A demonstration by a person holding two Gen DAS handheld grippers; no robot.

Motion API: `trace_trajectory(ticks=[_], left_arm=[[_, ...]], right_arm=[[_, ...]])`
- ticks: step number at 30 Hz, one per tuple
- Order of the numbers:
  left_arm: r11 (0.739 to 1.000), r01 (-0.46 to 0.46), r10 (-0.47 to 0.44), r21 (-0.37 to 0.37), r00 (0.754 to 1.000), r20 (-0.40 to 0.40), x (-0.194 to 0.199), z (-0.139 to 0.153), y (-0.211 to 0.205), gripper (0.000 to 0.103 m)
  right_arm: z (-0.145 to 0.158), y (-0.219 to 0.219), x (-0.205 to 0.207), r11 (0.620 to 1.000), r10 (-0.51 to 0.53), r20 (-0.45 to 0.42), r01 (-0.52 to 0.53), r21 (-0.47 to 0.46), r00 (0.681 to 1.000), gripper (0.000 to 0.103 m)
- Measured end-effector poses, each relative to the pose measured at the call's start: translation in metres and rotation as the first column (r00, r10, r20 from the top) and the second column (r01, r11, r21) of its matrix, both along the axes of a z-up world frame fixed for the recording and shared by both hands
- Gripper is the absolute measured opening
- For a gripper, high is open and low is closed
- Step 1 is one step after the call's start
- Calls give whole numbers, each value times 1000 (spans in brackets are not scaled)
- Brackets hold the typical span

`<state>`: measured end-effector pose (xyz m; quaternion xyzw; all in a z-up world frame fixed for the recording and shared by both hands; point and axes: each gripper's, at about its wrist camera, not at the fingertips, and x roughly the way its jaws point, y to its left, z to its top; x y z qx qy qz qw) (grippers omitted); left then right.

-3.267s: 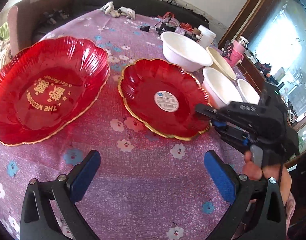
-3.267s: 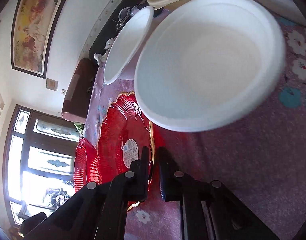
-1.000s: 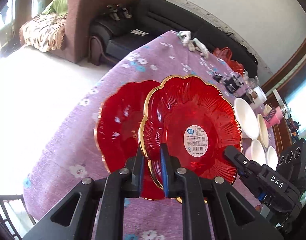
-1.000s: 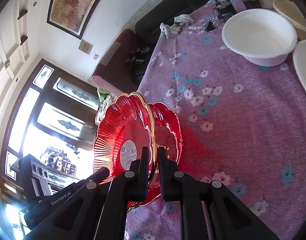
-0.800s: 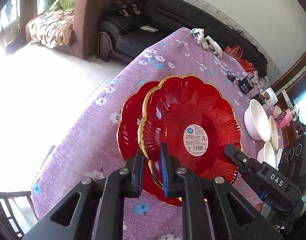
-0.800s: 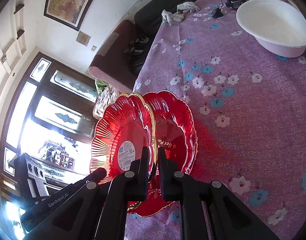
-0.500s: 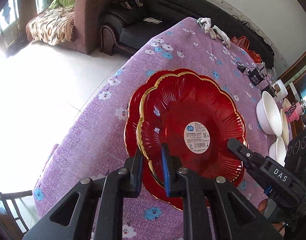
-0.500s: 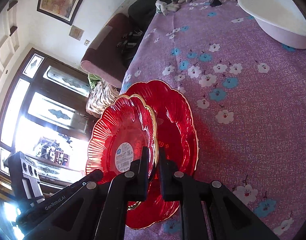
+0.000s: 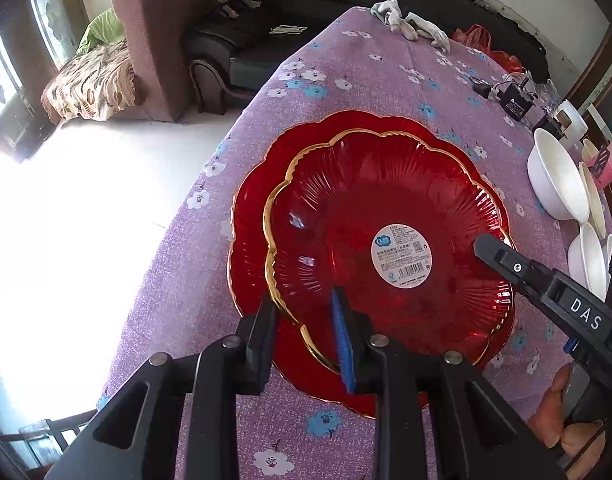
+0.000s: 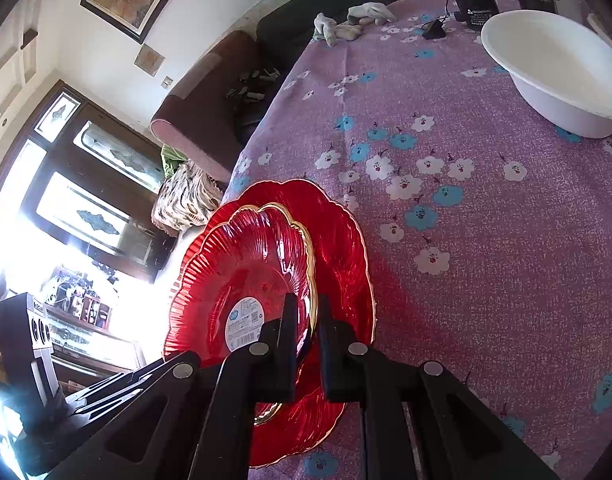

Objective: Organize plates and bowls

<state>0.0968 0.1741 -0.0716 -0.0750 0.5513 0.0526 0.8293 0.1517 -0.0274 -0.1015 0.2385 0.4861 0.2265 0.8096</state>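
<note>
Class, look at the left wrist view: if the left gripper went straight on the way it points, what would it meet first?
Probably the smaller red plate: its gold rim already sits between the left gripper fingers, which have just been opening.

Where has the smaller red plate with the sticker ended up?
The small plate sits nested inside the large red plate at the table's corner nearest the armchair. The right gripper pinches its rim, and the left gripper straddles its near edge, jaws just opening.

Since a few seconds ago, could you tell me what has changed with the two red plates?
The smaller red plate, formerly beside the larger red plate, now sits inside it. The left gripper has just been opening off its rim; the right gripper stays clamped. The white bowls are unmoved.
</note>
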Motion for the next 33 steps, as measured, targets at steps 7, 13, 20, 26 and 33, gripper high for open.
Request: trace_trajectory(ticks=[7,13,20,26,33], left_arm=[[988,109,-101,110,992,-76,10,-2,-17,32],[964,213,-179,157,963,-201,28,1,-19,45],[943,294,-235,153,919,-316,35,-9,-36,67],[975,217,-216,-38,908,-360,37,-6,-16,74],[988,122,-147,-95,935,-322,39,8,9,75]], right_arm=[[2,4,0,998,-2,16,3,-70,1000,11],[6,17,-1,983,28,48,-19,-181,998,12],[9,19,-3,974,18,100,5,-227,995,12],[14,8,-9,985,-3,169,31,-168,986,12],[25,-10,-17,997,-26,251,42,-58,968,12]])
